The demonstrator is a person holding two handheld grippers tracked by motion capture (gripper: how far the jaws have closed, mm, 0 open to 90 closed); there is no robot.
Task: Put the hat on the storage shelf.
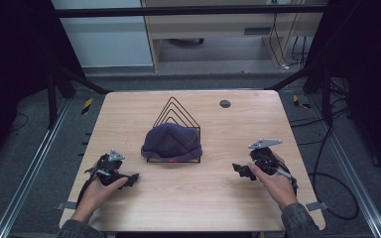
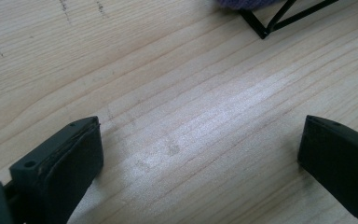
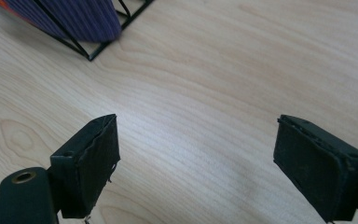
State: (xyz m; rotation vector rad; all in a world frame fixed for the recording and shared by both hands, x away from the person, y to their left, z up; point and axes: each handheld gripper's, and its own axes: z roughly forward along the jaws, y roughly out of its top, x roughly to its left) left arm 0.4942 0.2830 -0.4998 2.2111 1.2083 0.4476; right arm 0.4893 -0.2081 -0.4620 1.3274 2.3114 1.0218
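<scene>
A purple knitted beanie (image 1: 171,141) is draped over a black wire triangular rack (image 1: 176,111) at the middle of the wooden table (image 1: 188,198). My left gripper (image 1: 131,178) rests low at the table's front left, open, with bare wood between its jaws. My right gripper (image 1: 239,170) sits low at the front right, open, with nothing between its pads. In the left gripper view a corner of the rack (image 2: 279,21) and a bit of the beanie (image 2: 247,3) lie far off at the top. The right gripper view has the beanie (image 3: 74,16) inside the rack's wires (image 3: 91,57) at the upper left.
A small dark round spot (image 1: 224,103) is set in the table near its back edge. Metal rails, cables and dark frame legs surround the table on the floor. Bare wood lies between both grippers and the rack.
</scene>
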